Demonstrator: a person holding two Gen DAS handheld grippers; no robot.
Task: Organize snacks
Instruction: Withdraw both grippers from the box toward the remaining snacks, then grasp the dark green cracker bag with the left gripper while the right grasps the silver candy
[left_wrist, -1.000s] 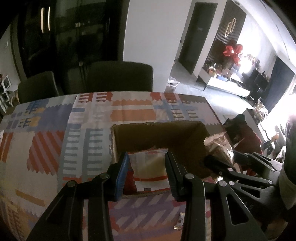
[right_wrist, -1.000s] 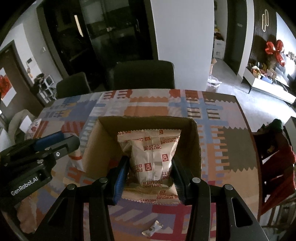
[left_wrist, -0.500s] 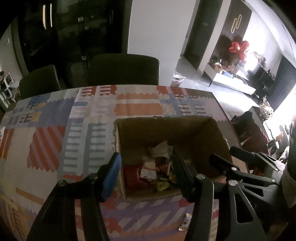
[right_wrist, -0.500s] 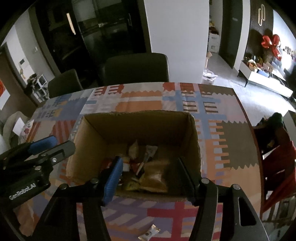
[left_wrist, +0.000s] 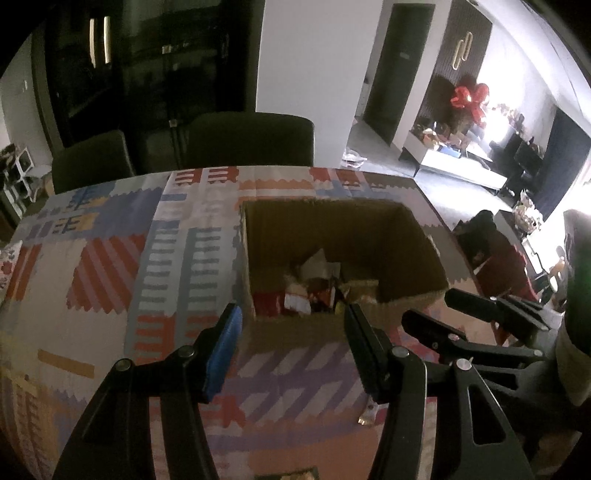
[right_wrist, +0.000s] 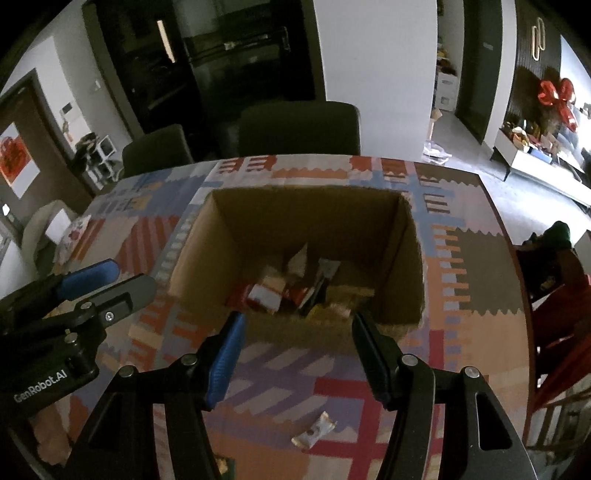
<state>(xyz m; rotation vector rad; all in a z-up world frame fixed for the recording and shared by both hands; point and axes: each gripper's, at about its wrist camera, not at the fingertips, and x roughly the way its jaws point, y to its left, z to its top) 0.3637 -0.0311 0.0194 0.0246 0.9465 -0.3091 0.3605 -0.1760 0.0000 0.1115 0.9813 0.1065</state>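
Observation:
An open cardboard box (left_wrist: 373, 221) (right_wrist: 406, 251) stands on the patterned tablecloth and holds several snack packets (left_wrist: 317, 291) (right_wrist: 291, 288) at its bottom. My left gripper (left_wrist: 291, 332) is open and empty, just in front of the box's near wall. My right gripper (right_wrist: 297, 339) is open and empty, also before the near wall. A small wrapped snack (right_wrist: 314, 434) lies on the cloth below the right gripper; it also shows in the left wrist view (left_wrist: 369, 413). The right gripper appears at the right of the left wrist view (left_wrist: 465, 314).
Two dark chairs (right_wrist: 299, 125) stand behind the table's far edge. The table's right edge (right_wrist: 513, 258) borders a red chair (right_wrist: 557, 295). A dark packet edge (left_wrist: 291, 474) lies at the near table edge. The tablecloth (left_wrist: 110, 266) extends left of the box.
Both grippers held snack packets over the box a second ago. They opened, the packets dropped into the box, and both grippers pulled back toward me.

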